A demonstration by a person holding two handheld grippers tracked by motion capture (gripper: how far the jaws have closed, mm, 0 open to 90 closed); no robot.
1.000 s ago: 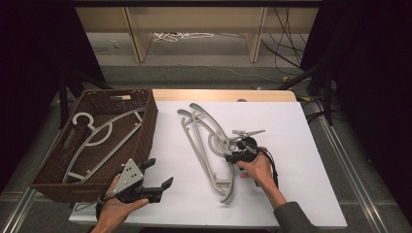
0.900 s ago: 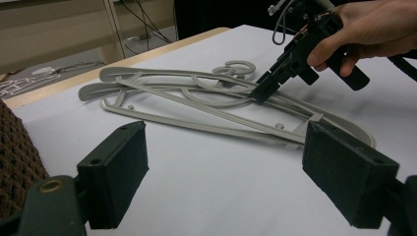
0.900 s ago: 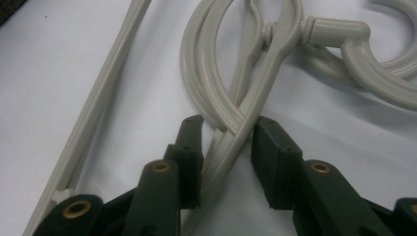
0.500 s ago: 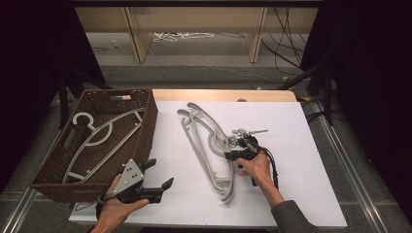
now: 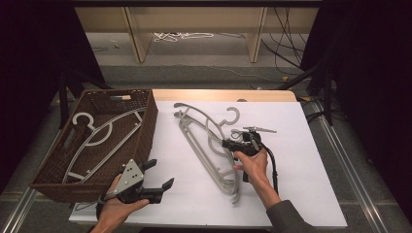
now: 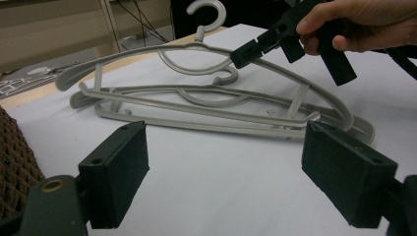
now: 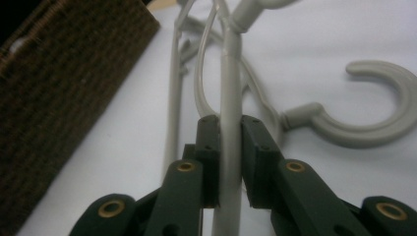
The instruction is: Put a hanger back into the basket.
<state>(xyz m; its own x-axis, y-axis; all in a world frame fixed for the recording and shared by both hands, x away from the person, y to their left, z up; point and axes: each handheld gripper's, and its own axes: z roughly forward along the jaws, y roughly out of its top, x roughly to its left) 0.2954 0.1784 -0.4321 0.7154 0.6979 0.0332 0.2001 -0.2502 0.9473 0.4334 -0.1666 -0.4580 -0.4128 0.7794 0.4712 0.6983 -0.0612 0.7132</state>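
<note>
the top hanger (image 5: pixel 206 127) lies on a pile of grey hangers (image 5: pixel 214 162) in the middle of the white table (image 5: pixel 301 194), right of the basket (image 5: pixel 145 131). the right tool (image 5: pixel 228 144) has just clenched on its arm, the pads squeezing the bar. this looks like the pick-up step; next comes lifting it free of the pile and carrying it to the basket, where one hanger (image 5: pixel 94 138) already lies. the left tool (image 5: pixel 160 175) waits, jaws wide and empty.

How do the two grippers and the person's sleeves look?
Both grippers are black. The left gripper carries a grey three-cornered plate on top and has blocky rectangular pads. The right gripper trails a black cable, with brass-coloured rivets in its jaws. A grey sleeve covers the right forearm.
</note>
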